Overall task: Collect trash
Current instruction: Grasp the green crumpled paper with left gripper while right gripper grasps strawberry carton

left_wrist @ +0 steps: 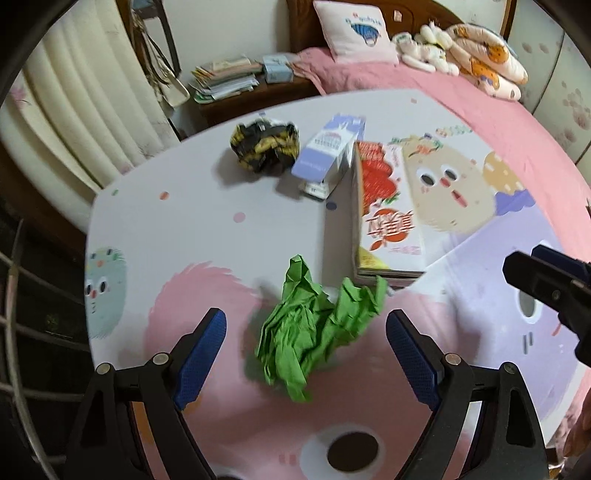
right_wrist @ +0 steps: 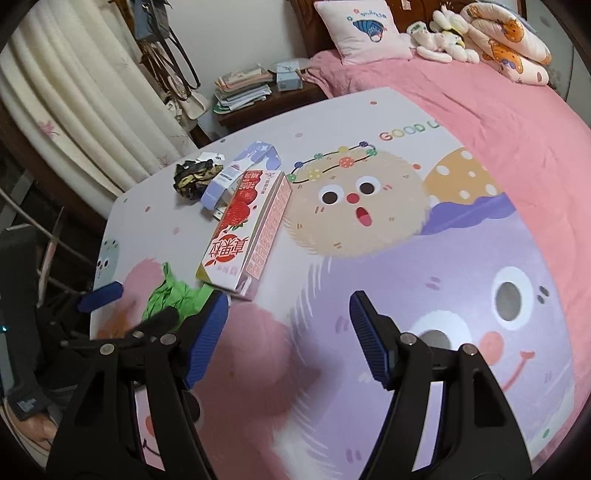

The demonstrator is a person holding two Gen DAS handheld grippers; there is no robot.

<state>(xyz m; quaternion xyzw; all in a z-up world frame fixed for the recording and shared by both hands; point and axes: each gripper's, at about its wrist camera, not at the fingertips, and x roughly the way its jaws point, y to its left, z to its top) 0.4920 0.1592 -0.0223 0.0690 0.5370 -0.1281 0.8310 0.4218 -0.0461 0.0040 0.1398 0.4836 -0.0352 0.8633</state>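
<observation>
A crumpled green paper (left_wrist: 314,325) lies on the cartoon-printed table (left_wrist: 166,229), between the open jaws of my left gripper (left_wrist: 306,350), which does not touch it. Behind it lie a strawberry milk carton (left_wrist: 388,221), a purple and white box (left_wrist: 328,151) and a black and yellow crumpled wrapper (left_wrist: 264,146). In the right wrist view my right gripper (right_wrist: 290,332) is open and empty over the table (right_wrist: 406,258), to the right of the green paper (right_wrist: 173,299), the carton (right_wrist: 247,229), the purple box (right_wrist: 236,173) and the wrapper (right_wrist: 195,177).
A pink bed (right_wrist: 461,96) with a pillow (right_wrist: 360,29) and plush toys (right_wrist: 447,40) lies behind the table. A nightstand with stacked papers (left_wrist: 225,79) stands at the back left, next to cream curtains (left_wrist: 74,96). A metal rack (left_wrist: 14,314) is left of the table.
</observation>
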